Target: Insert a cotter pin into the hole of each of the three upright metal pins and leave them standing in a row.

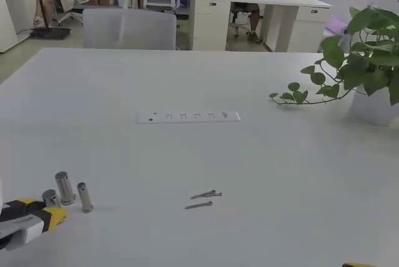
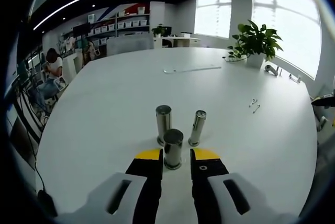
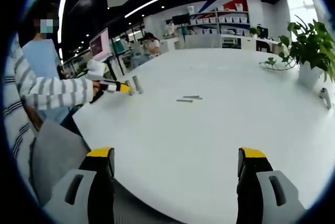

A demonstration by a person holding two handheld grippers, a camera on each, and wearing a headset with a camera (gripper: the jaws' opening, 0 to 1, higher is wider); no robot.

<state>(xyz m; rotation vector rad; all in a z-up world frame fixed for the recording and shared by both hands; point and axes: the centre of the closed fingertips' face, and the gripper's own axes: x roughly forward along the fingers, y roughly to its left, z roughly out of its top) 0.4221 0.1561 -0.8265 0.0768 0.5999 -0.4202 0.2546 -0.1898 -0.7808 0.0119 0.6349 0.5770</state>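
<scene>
The left tool (image 2: 177, 157) sits low over the white surface (image 2: 104, 103). Its two yellow-tipped jaws are parted a little wider than the metal pin that stands between them. This nearest pin (image 2: 173, 148) is upright in the gap, and a thin strip of surface shows on either side of it, so the jaws do not appear to press on it.

Just past the jaw tips stand two more upright metal pins. A thicker pin (image 2: 163, 123) is straight ahead, and a slimmer pin (image 2: 197, 127) is ahead and slightly to the right. Both are near the first pin but apart from it.

Well off to the right of the left tool, the cotter pins (image 1: 206, 195) lie flat on the surface in a small cluster, nowhere near the metal pins. Farther ahead of the tool lies a white power strip (image 1: 188, 116).

The right tool (image 3: 175, 158) has its jaws spread wide with nothing between them, and it hangs over the near edge of the surface. Ahead of it and to the left, a hand in a striped sleeve (image 3: 52, 93) holds the left tool by the metal pins.

Far to the right of the left tool, a white pot (image 1: 373, 108) holds a leafy green plant (image 1: 368, 61). One vine trails out onto the surface.
</scene>
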